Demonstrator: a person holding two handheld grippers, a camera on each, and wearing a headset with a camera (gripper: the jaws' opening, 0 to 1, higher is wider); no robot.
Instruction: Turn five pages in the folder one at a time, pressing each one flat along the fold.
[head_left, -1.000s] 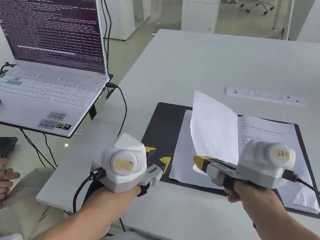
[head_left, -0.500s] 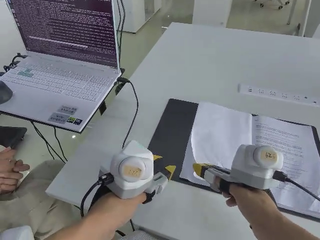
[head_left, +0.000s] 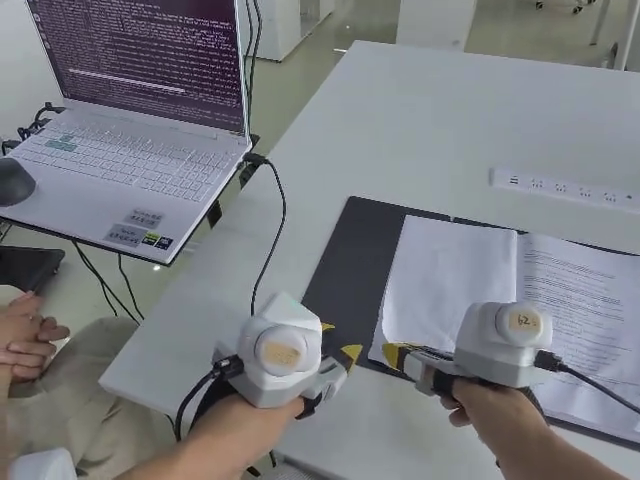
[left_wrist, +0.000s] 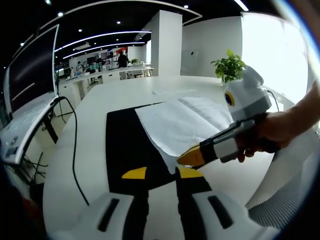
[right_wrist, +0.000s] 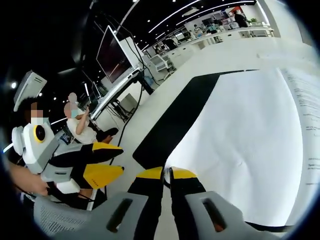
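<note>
Folder page (head_left: 450, 280) flat, right gripper (head_left: 393, 352) closed at its near edge

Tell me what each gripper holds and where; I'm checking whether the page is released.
The right gripper appears to pinch the turned page at its near corner, away from the fold. The left gripper is open and holds nothing.

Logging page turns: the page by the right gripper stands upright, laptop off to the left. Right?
No: the page lies flat on the folder, as the head view shows. It is by the right gripper, laptop off to the left.
</note>
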